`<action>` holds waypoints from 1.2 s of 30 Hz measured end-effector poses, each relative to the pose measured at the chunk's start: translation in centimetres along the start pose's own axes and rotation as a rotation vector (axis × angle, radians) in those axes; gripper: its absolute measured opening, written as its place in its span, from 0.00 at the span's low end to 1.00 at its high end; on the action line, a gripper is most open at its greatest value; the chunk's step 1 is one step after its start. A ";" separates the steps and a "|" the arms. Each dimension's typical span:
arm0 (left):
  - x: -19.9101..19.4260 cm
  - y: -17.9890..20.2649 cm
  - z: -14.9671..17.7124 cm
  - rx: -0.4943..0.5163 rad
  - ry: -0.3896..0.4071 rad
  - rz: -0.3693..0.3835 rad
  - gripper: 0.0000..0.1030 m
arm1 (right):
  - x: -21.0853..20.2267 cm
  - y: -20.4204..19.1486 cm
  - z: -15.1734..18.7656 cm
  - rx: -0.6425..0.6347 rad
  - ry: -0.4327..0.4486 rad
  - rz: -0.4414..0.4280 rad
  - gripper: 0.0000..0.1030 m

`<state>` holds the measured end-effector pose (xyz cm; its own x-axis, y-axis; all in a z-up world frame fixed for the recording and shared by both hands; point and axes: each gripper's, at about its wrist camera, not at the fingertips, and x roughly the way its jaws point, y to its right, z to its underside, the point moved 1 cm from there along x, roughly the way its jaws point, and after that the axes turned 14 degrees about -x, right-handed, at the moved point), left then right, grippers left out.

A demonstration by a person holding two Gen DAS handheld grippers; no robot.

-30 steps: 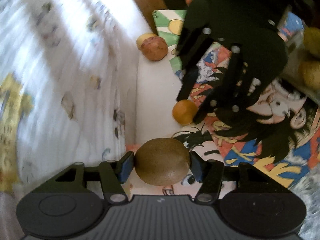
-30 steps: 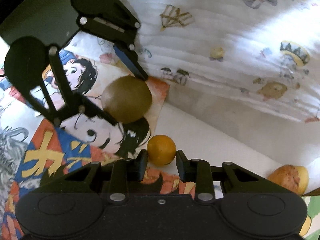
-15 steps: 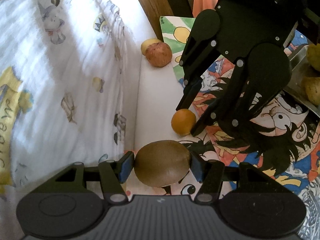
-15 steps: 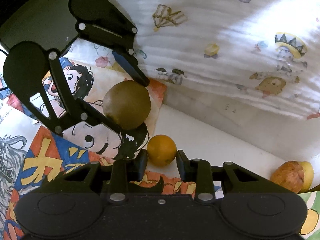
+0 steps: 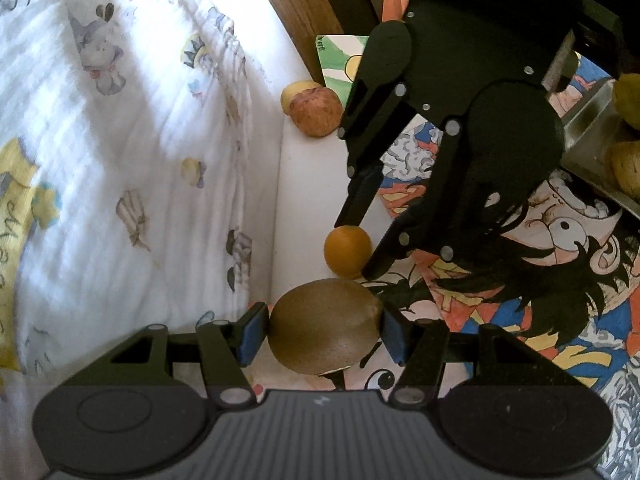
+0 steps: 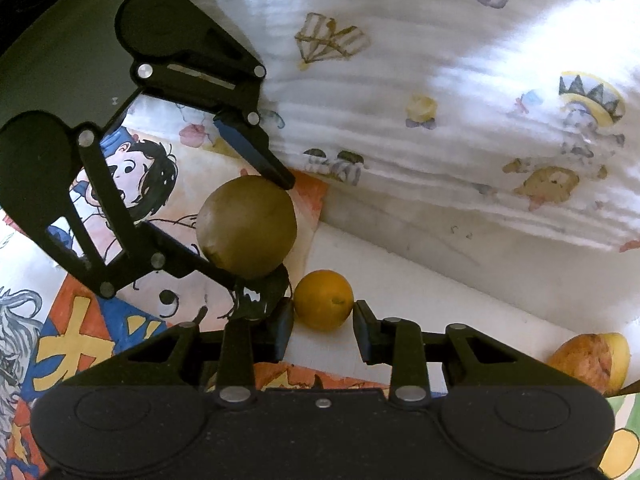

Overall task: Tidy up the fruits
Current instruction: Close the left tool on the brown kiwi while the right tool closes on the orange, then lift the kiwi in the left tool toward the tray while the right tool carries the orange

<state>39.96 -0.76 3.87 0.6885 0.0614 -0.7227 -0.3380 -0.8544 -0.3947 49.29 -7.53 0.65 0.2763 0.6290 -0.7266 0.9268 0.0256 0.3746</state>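
Note:
A brown kiwi (image 5: 324,332) sits between the blue pads of my left gripper (image 5: 324,338), which is shut on it. The right wrist view shows the same kiwi (image 6: 246,226) held just above the cartoon mat (image 6: 92,344). A small orange (image 6: 324,300) rests on the white surface. My right gripper (image 6: 324,316) has a fingertip against each side of it. In the left wrist view the right gripper (image 5: 358,246) reaches down from the upper right, and the orange (image 5: 346,252) lies just beyond the kiwi.
A reddish apple (image 5: 316,112) with a yellow fruit behind it lies further along the white ledge. A metal tray (image 5: 588,120) holding yellow fruits (image 5: 626,164) is at the far right. A white printed cloth (image 5: 120,160) covers the left side; a wooden post (image 5: 296,12) stands behind.
My left gripper has carried the kiwi a little closer to the orange. The right gripper's fingers have kept the same width around the orange.

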 end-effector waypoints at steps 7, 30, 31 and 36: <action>-0.3 0.2 0.4 0.003 0.002 -0.007 0.62 | -0.1 0.3 -0.2 0.012 0.011 0.008 0.39; -1.3 -1.2 0.5 -0.328 -0.005 0.042 0.60 | -3.6 -1.2 -0.2 0.256 -0.140 0.161 0.32; -1.5 -1.2 0.6 -0.347 -0.006 0.056 0.60 | -4.1 -1.3 -0.2 0.269 -0.135 0.166 0.32; -2.6 -1.0 0.9 -0.407 -0.006 0.083 0.60 | -6.2 -2.1 0.2 0.342 -0.143 0.183 0.32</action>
<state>37.95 0.38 5.59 0.6653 -0.0142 -0.7464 -0.1097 -0.9908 -0.0789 45.69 -11.62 4.25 0.4550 0.4846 -0.7471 0.8834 -0.3515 0.3099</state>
